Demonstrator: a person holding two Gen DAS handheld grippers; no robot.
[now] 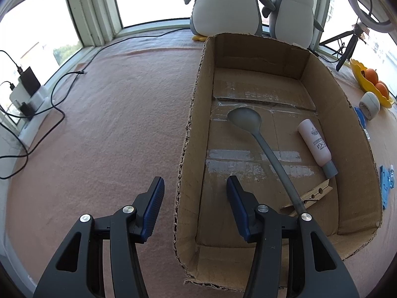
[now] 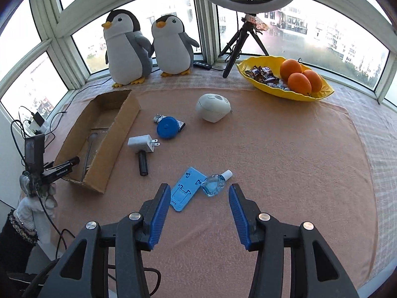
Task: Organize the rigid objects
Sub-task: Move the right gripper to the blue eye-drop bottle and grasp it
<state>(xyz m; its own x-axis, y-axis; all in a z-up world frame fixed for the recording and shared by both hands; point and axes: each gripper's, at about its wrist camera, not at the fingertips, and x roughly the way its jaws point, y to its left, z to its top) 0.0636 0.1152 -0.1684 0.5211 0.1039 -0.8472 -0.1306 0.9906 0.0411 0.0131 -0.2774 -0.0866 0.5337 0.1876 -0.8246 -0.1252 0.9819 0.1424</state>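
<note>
Your left gripper [image 1: 194, 207] is released, holding nothing, its jaws straddling the near left wall of the cardboard box [image 1: 191, 114]: one finger hangs over the pink cloth [image 1: 111, 124], the other inside the box. In that box, nearest you, a wooden clothespin [image 1: 316, 193] lies under the handle of a gray ladle [image 1: 263, 139], whose bowl points toward the far end; just right of the ladle lies a pink bottle [image 1: 315, 144] with a gray cap, close to the right wall. Your right gripper [image 2: 197, 213] is also spread wide and empty, above the cloth. Just beyond its fingertips lie a blue phone stand [image 2: 184, 188] and, touching its right edge, a small clear blue bottle [image 2: 214, 185] with a white cap. Farther and to the left, a black cylinder [image 2: 143, 162] lies just next to a white plug adapter [image 2: 141, 143], both near the right wall of the box. Beyond those, a blue round tape measure [image 2: 167, 127] rests over a small item you cannot make out, and a white rounded gadget [image 2: 213, 110] sits to its right. At the far edge stand two plush penguins [image 2: 129, 49] on the left, a ring-light tripod [image 2: 238, 42], and a yellow fruit dish [image 2: 320, 94] with oranges and sweets on the right.
</note>
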